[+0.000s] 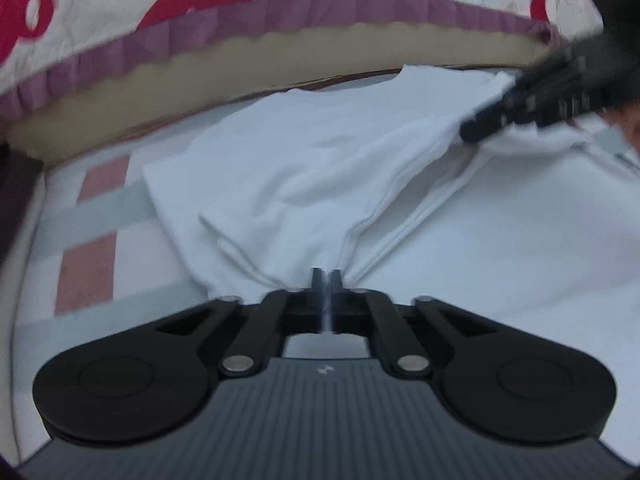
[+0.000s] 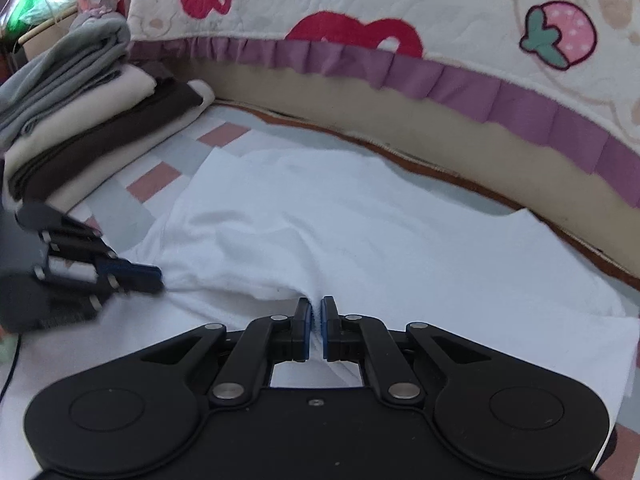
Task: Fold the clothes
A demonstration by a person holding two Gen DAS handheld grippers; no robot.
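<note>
A white garment (image 1: 304, 168) lies spread on a checked sheet, with a fold running across it. My left gripper (image 1: 327, 276) is shut on a pinch of the white cloth at its near edge, and the fabric gathers into its tips. In the right wrist view the white garment (image 2: 340, 220) fills the middle, and my right gripper (image 2: 317, 305) is shut on a bunched fold of it. Each gripper shows in the other's view: the right gripper (image 1: 472, 132) at the far right edge of the cloth, the left gripper (image 2: 154, 276) at the left edge.
A stack of folded clothes (image 2: 80, 128), grey, cream and brown, sits at the left. A quilted cover with a purple frill (image 2: 500, 96) and red and strawberry prints curves along the back. The checked sheet (image 1: 92, 232) shows pink and grey squares at the left.
</note>
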